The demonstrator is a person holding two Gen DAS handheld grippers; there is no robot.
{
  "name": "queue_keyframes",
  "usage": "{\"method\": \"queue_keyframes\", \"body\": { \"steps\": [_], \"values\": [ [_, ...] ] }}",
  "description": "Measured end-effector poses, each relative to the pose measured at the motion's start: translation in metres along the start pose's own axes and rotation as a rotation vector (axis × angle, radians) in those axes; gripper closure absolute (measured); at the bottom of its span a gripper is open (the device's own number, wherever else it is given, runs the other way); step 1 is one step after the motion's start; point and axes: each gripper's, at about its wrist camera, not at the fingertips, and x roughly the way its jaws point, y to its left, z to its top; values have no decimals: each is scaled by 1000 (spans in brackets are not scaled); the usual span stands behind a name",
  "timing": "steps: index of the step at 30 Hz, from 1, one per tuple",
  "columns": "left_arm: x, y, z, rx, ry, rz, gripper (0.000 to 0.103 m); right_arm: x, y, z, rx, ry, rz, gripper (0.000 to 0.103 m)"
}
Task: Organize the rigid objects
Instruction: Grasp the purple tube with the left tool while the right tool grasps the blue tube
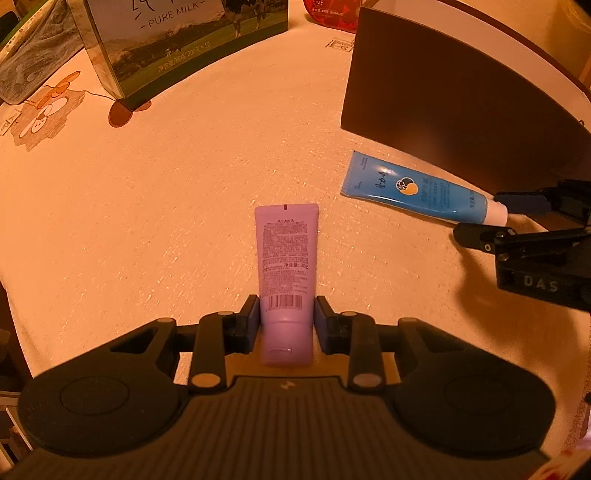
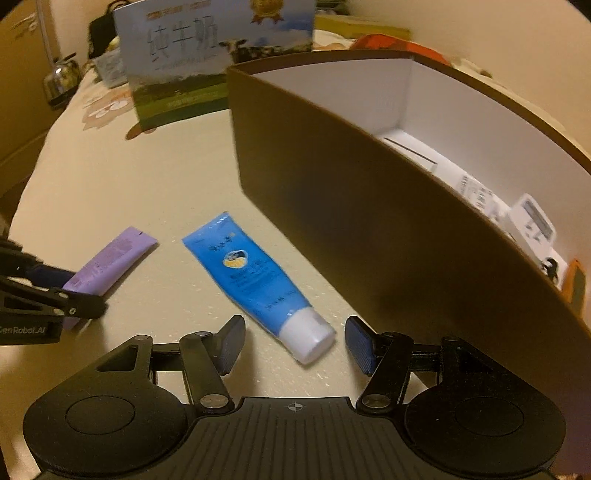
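A purple tube (image 1: 287, 258) lies on the tablecloth, and my left gripper (image 1: 286, 312) is shut on its cap end. The same purple tube (image 2: 110, 260) shows at the left of the right wrist view, with the left gripper (image 2: 79, 291) clamped on it. A blue tube (image 2: 255, 277) with a white cap lies beside the brown box (image 2: 332, 206). My right gripper (image 2: 293, 341) stands open around that white cap, with gaps on both sides. In the left wrist view the blue tube (image 1: 410, 190) lies at the right, with the right gripper (image 1: 480, 214) at its cap.
The brown box has a white inside holding several small white items (image 2: 532, 221). A milk carton case (image 1: 177, 44) stands at the back of the table, with a red package (image 1: 332, 14) behind the box. A kettle (image 2: 61, 75) sits far left.
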Motion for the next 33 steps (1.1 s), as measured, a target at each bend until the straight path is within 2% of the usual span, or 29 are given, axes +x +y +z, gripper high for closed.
{"method": "queue_keyframes", "body": {
  "steps": [6,11,16,23,28,33],
  "values": [
    [-2,-2,-2,-10,1,5,76,-10,8,-13,21,-4,17,75],
    [-5,-8,-7,2,1,-3,77,-28,22,-34,91,7,0,78],
    [-12,-19,-21,6,19,-47,77,-52,36,-61,188,45,-16,78],
    [-26,-36,-50,39,53,-79,76,-80,41,-94,285,104,43,78],
    [-23,-34,-50,34,80,-91,76,-76,33,-84,331,116,69,75],
    [-18,-32,-42,25,83,-84,76,-58,31,-64,280,120,61,67]
  ]
}}
